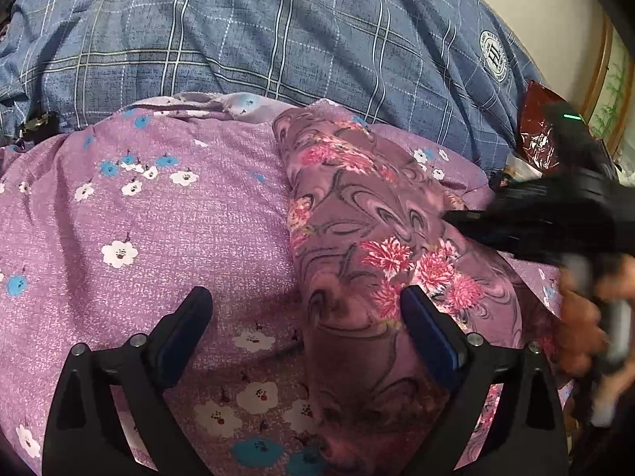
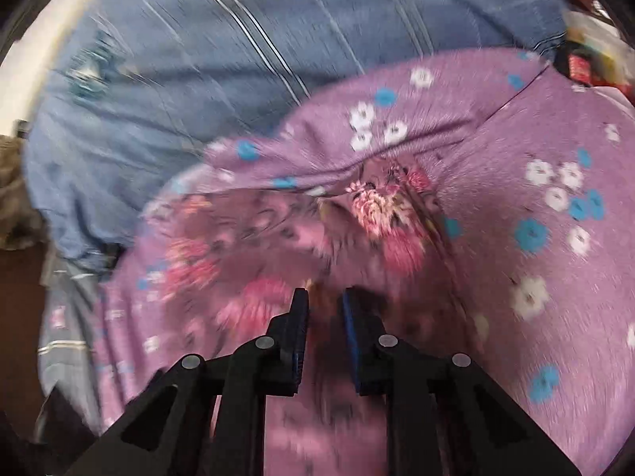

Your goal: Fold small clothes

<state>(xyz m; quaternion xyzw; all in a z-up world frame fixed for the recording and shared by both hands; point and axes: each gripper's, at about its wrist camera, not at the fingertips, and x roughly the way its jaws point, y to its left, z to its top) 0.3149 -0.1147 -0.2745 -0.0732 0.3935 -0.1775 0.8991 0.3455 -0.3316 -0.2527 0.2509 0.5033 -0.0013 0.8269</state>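
On bed, we hold left tongs (image 1: 305, 317) released over swirl-print garment (image 1: 357, 218); right tongs (image 2: 325, 313) nearly clenched, grasp unclear; next: pinch edge, fold.

Right wrist view: smeared by motion throughout; flower prints run to streaks.
Right hand-held gripper (image 2: 324, 297): fingers stand close; whether cloth is pinched between them cannot be told through the blur.
Right hand-held gripper, left wrist view: blurred black mass; fingertips indistinct against the dark floral garment (image 1: 381, 238).
Hand (image 1: 583, 317): blurred, cut by the right edge.
Dark floral garment: near end runs off the bottom edge; its kind cannot be told.
Red-brown shiny packet (image 1: 535, 127): partly hidden behind the gripper; label unreadable.
Round badge (image 1: 493, 55) on the blue checked sheet (image 1: 238, 39): lettering too small to read.
Small dark object (image 1: 35, 125) at left: unidentifiable.
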